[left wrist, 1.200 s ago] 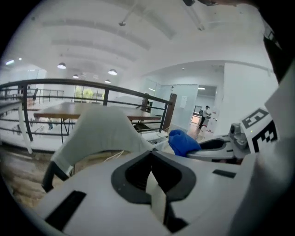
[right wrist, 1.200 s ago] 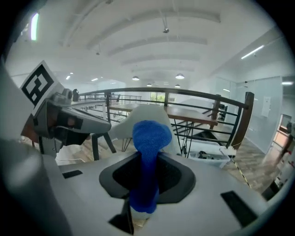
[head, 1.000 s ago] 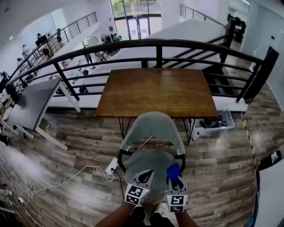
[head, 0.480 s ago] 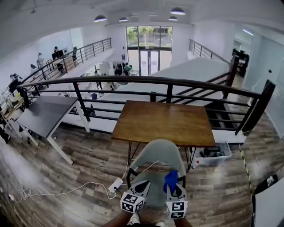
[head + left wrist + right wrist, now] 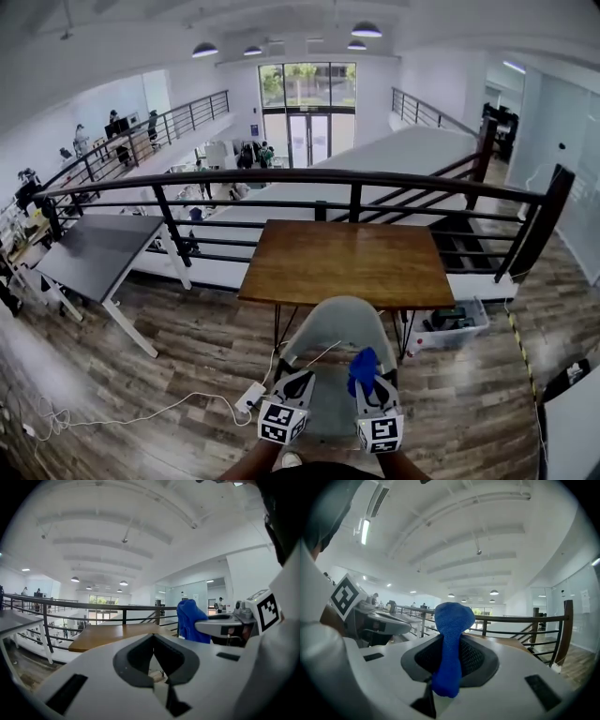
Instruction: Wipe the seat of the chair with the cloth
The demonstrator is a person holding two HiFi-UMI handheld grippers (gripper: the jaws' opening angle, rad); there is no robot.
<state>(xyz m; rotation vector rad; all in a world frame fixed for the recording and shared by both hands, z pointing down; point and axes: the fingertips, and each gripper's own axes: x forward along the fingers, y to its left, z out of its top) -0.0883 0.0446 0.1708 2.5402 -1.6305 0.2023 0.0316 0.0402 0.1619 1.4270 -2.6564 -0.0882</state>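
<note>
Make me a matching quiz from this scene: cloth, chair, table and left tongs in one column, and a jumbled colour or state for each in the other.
Things:
1. cloth
2. chair
3. table
4. left tongs

Descriptions:
A. brown wood, next to the railing
B. shut, with nothing between them
C. blue, pinched in the right tongs
D. grey, just in front of the table

Pairs: 1-C, 2-D, 3-A, 4-B
</note>
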